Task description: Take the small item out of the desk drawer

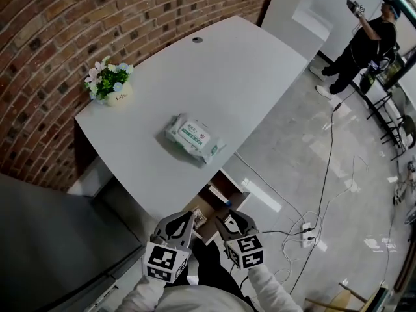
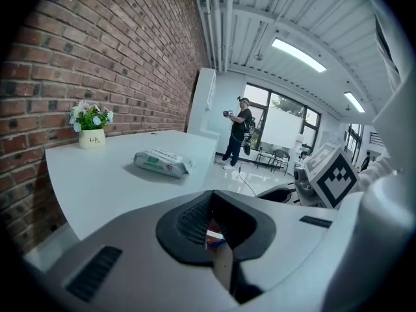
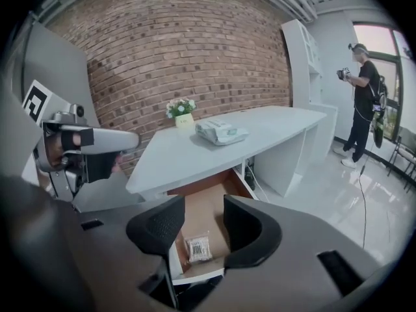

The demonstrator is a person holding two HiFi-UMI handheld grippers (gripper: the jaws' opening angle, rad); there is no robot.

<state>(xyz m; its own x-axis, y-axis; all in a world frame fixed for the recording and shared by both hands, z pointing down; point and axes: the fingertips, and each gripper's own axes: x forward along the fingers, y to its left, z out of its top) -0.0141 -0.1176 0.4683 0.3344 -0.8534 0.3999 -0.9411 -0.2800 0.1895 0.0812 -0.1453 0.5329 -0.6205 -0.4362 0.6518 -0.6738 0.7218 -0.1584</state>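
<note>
Brick-walled room; desk drawer open. Small packet lies at its front edge, lengthwise front-to-back, directly ahead between your right gripper's parted, empty jaws. Your left gripper is closed, apparently on nothing.

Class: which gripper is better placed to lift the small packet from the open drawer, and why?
Right. The right gripper has its jaws apart, framing the packet in the open drawer below. The left gripper has its jaws together and faces across the desk.

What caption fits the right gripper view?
Open right gripper aimed at the pulled-out desk drawer, a small packet lying inside.
</note>
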